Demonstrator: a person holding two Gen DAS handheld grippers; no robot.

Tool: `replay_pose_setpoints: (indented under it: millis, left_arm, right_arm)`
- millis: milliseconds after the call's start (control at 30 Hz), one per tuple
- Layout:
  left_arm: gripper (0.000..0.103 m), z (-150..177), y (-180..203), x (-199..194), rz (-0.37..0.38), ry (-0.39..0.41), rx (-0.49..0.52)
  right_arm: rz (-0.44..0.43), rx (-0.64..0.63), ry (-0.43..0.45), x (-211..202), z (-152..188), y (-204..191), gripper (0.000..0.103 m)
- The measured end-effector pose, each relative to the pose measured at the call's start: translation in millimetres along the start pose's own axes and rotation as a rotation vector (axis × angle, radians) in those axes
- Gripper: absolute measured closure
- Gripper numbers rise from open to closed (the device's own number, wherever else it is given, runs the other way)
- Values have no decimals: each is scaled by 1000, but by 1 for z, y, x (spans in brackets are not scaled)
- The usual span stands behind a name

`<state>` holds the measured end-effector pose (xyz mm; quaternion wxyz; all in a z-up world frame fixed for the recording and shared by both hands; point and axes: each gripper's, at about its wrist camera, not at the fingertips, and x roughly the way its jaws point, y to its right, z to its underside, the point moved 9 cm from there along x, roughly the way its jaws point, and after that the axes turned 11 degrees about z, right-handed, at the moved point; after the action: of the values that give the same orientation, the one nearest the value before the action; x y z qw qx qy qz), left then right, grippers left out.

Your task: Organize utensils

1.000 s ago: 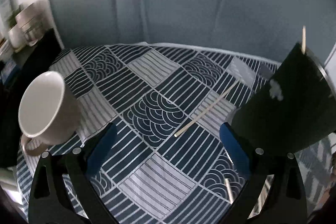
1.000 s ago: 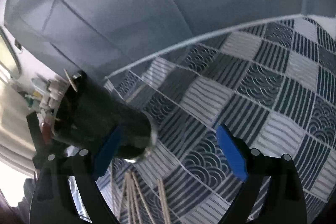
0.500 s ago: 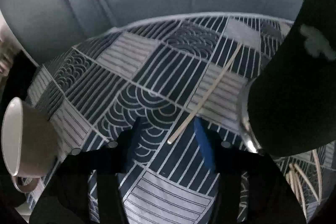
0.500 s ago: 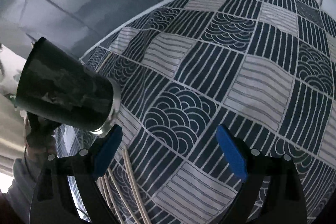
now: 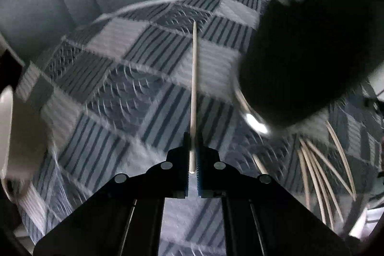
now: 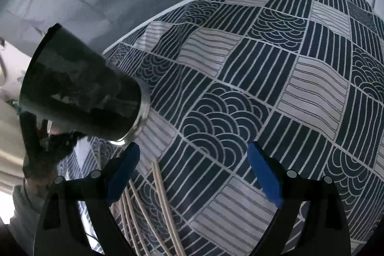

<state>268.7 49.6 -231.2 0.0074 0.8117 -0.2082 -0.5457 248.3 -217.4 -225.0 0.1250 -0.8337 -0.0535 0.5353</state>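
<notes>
One single chopstick [image 5: 193,88] stands up the middle of the left wrist frame, clamped between the blue pads of one tool [image 5: 192,160]. A loose bundle of chopsticks [image 5: 319,172] fans out at lower right; about six show, though blur makes the count uncertain. One dark cup [image 5: 312,52] fills the upper right. One white mug [image 5: 14,136] sits at the left edge. One patterned cloth [image 5: 120,88] covers the table. In the right wrist frame, one second tool [image 6: 192,174] shows at the bottom, wide apart.

No legible text or labels anywhere
</notes>
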Motion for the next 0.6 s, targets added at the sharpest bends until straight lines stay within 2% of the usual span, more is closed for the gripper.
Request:
replay_pose_setpoints:
  millis: [267,500,567,600]
  left_arm:
    - [98,82,25,-30,26,-26,-83]
    - [98,145,59,-46,75,-45,-122]
    - [93,156,65,-50,98,-38,-144]
    - [87,160,66,-54,99,-34,-146]
  right_arm:
    - [-19,-40,-13,-11,23,-16,16]
    - [-37,-147,-56,-21,64,-51,16]
    - [-46,-180,-68,-21,75,-66,16]
    - [-55,-201,-75,-20,81,-76,16]
